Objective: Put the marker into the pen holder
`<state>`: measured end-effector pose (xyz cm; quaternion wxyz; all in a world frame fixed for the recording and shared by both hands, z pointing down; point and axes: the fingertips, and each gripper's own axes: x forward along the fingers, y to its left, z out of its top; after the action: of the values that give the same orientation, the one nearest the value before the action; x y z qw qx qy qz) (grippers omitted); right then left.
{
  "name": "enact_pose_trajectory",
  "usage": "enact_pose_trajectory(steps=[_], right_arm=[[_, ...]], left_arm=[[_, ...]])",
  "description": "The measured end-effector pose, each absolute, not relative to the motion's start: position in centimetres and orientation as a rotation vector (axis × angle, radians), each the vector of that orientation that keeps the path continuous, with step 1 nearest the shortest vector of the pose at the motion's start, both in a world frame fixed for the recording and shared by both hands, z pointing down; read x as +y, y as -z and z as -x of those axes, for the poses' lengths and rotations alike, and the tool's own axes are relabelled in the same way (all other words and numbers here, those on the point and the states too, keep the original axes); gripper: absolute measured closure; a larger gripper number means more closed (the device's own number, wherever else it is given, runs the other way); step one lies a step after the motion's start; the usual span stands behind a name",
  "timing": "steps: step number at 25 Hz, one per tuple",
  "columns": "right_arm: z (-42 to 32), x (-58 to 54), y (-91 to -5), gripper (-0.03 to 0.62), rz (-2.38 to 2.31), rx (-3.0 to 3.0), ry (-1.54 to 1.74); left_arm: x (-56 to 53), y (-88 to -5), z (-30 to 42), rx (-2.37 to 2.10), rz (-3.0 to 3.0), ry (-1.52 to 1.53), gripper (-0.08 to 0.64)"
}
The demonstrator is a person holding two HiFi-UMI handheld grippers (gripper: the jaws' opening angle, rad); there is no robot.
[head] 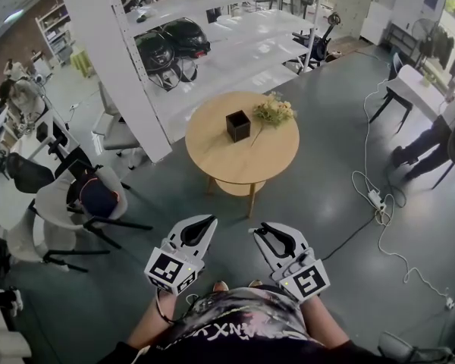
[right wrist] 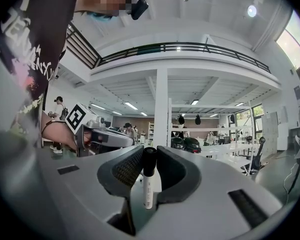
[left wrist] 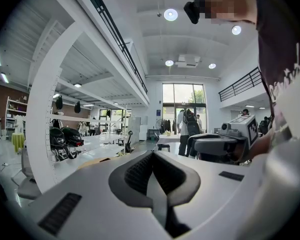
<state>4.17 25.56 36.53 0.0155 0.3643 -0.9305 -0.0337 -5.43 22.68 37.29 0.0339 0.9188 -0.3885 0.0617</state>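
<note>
The right tongs [right wrist: 149,156] are closed on a marker [right wrist: 148,186], which stands upright between the ribbed black pads. Its black cap sits at the level of the jaw tips and its white barrel runs down into the gap behind them. The left tongs [left wrist: 152,156] carry nothing: their two pads meet at the front, with only a thin dark slot further back.

In the head view both tools are held low and close to the person's body, side by side and a little apart. Each has its square-marker cube towards the person and its jaws pointing away, over the grey floor [head: 326,203]. They are well apart from the round wooden worktop [head: 212,158] ahead.

On that worktop stands the pen holder [head: 238,125], a dark square box open at the top, placed near the middle. Just beside it on the right lies a small bunch of flowers [head: 273,111].

A white cable [head: 375,198] snakes across the floor to the right of the worktop. To the left stand some chairs [head: 83,203], and beyond the worktop a white shelf unit holds two black helmets [head: 171,45].
</note>
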Motion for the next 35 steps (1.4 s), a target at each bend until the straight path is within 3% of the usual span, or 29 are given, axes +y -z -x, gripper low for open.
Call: enact_pose_trajectory(steps=[17,35], right_arm=[[-9.7,28.6,-38.0,0.509,-1.121,-2.927,0.092],[-9.1,25.4,-39.3,0.509,-1.107,-2.932,0.117]], left_arm=[[26.3,-39.1,-0.7,-1.198,-2.817,-0.209,0.54],[23.4,-41.2,0.1,-1.22,-2.805,-0.217,0.54]])
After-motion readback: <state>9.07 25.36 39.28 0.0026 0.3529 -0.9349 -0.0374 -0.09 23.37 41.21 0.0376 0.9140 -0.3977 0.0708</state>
